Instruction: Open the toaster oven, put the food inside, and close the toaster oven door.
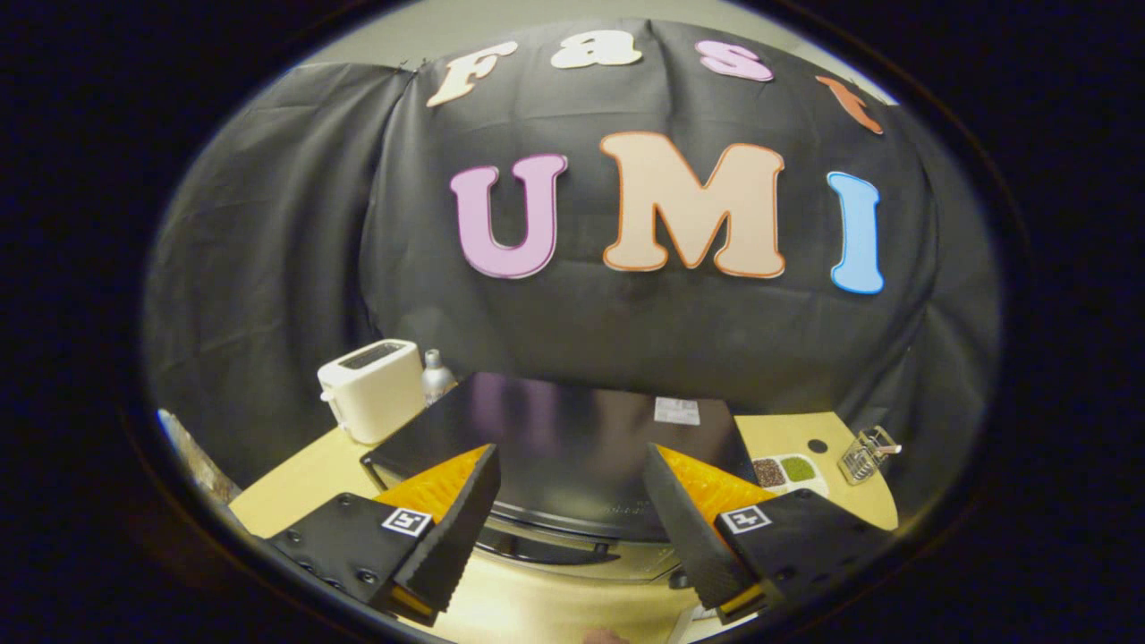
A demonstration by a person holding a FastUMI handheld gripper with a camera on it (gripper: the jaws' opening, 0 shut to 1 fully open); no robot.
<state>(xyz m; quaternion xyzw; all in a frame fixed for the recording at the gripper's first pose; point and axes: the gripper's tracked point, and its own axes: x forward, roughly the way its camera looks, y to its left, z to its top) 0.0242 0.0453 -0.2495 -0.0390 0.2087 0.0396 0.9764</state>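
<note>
gripper view: the gripper point(572, 514) hangs above the black toaster oven point(555, 447), fingers point(456, 523) spread wide and grasping nothing. the oven sits on the desk point(295, 487), its handle point(546, 537) just below its top edge, between the fingers. a white toaster point(371, 389) stands left of the oven, a seasoning tray point(783, 471) right of it. risk, as i judge: coming in this steep, the fingers could slide off the glossy top and miss the handle.

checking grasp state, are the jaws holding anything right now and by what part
Nothing is held. The gripper is open, its jaws apart above the toaster oven, touching nothing.
</note>
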